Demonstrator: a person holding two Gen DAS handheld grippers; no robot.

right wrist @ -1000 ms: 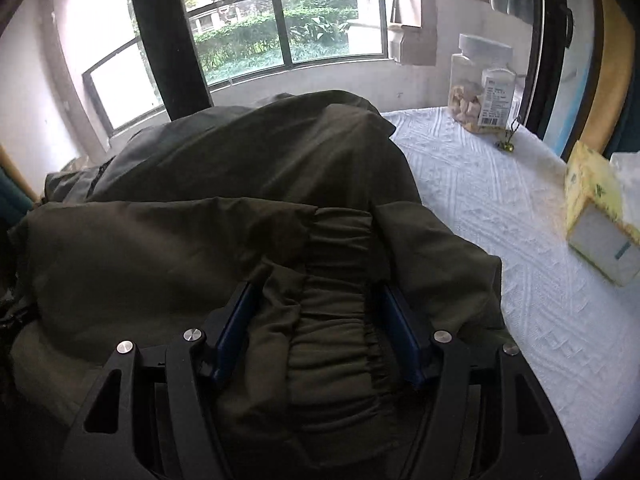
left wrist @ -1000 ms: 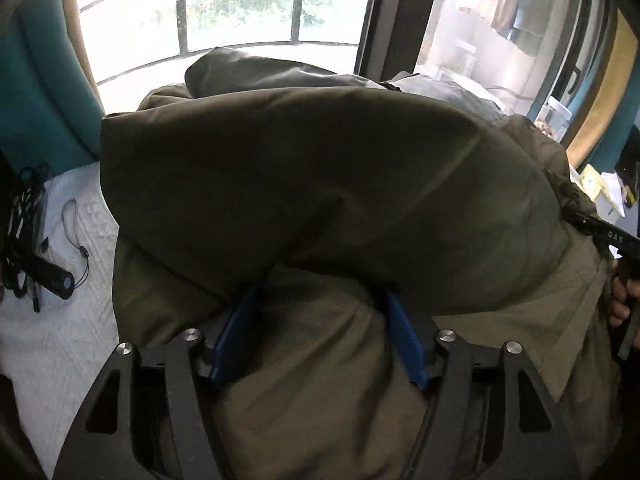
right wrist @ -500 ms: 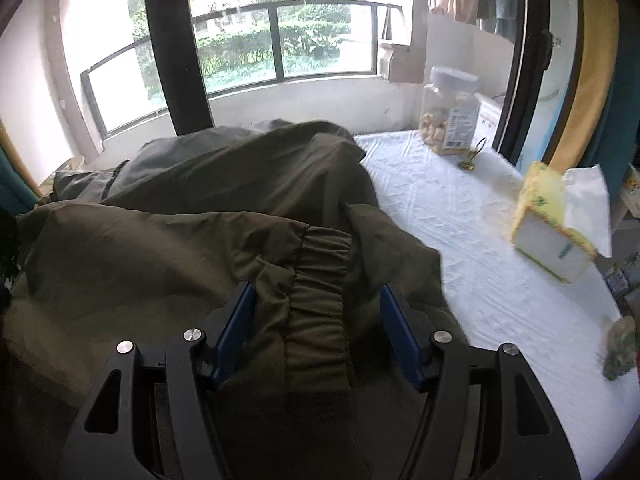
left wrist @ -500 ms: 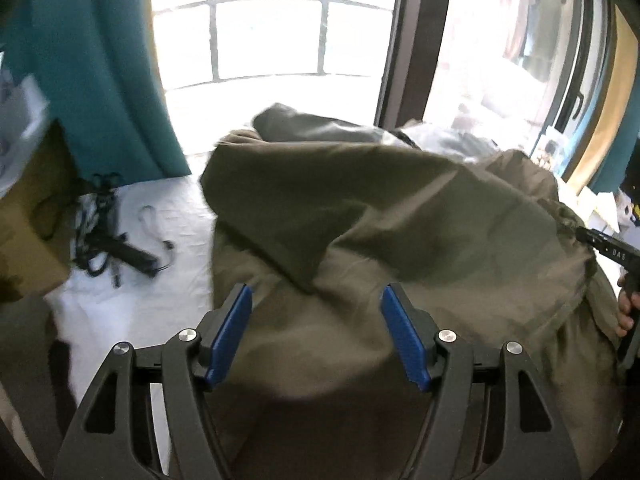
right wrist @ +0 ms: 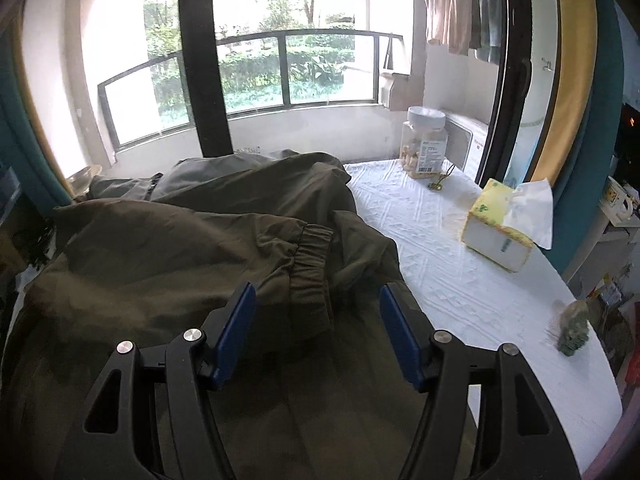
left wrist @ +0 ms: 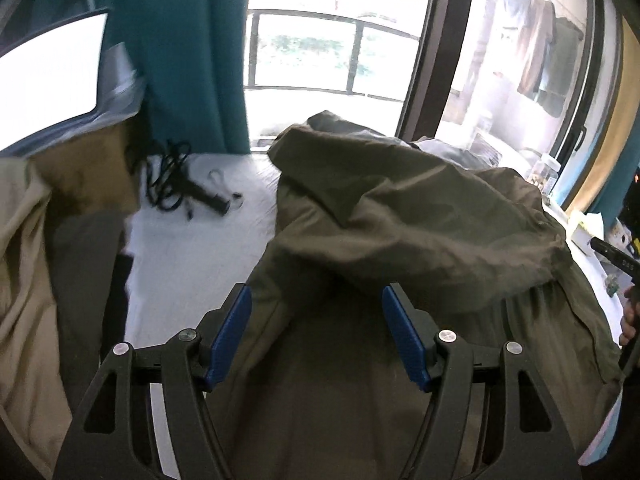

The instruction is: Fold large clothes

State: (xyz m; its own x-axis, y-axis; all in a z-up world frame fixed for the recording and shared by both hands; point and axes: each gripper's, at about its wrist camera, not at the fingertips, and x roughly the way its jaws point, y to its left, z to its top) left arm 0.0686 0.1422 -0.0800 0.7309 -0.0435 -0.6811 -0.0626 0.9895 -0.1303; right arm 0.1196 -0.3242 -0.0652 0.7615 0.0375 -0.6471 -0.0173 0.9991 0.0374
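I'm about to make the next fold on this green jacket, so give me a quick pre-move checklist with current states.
1. Left gripper open, nothing pinched: ok.
2. Right gripper open, nothing pinched: ok.
3. Jacket lying flat and smooth: not ok, it is bunched.
4. Elastic cuff visible for a grasp: ok.
5. Tissue box apart from the jacket: ok.
6. Black cables apart from the jacket: ok.

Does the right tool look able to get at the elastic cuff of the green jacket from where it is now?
Probably yes. The right tool is open with nothing between its blue pads, and the cuff lies on top of the jacket just ahead of it, uncovered.
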